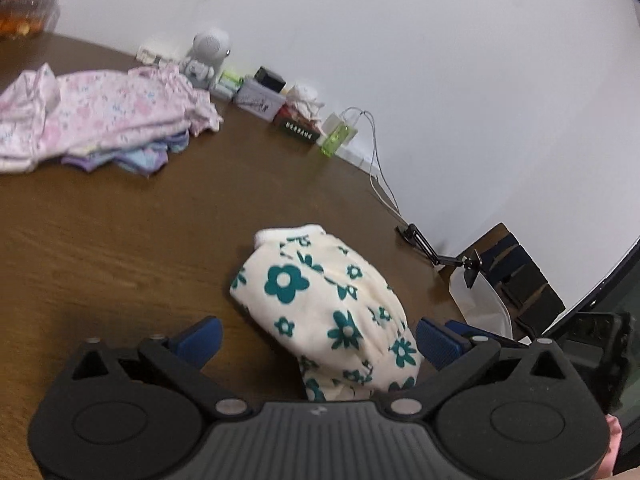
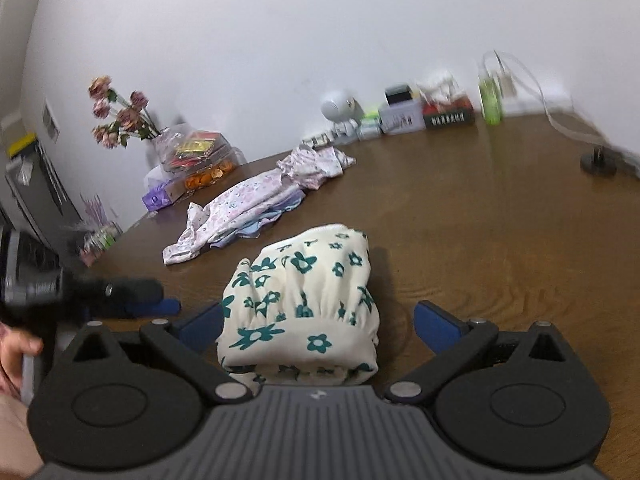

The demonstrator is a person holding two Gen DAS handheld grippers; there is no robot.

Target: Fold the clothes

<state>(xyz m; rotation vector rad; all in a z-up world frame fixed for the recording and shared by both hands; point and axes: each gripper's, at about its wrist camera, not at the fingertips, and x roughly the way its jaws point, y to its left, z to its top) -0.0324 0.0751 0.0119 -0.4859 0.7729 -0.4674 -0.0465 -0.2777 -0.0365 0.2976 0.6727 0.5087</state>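
A cream garment with teal flowers point(image 1: 328, 304) lies folded into a thick bundle on the brown wooden table point(image 1: 120, 240). My left gripper point(image 1: 320, 338) is open, its blue pads on either side of the bundle's near end and apart from it. In the right wrist view the same bundle point(image 2: 308, 300) sits between the wide-open jaws of my right gripper point(image 2: 318, 326); the left pad stands right at the cloth's edge and the right pad is clear of it. The blurred left gripper point(image 2: 120, 296) shows at the left there.
A pile of pink floral clothes point(image 1: 100, 116) point(image 2: 256, 200) lies further back. Along the wall stand a white robot toy point(image 1: 208, 56), small boxes, a green bottle point(image 1: 336, 140) and a cable. A black clamp point(image 1: 424, 244) grips the table edge. Dried flowers point(image 2: 120, 120) and a snack bag point(image 2: 196, 152) stand at far left.
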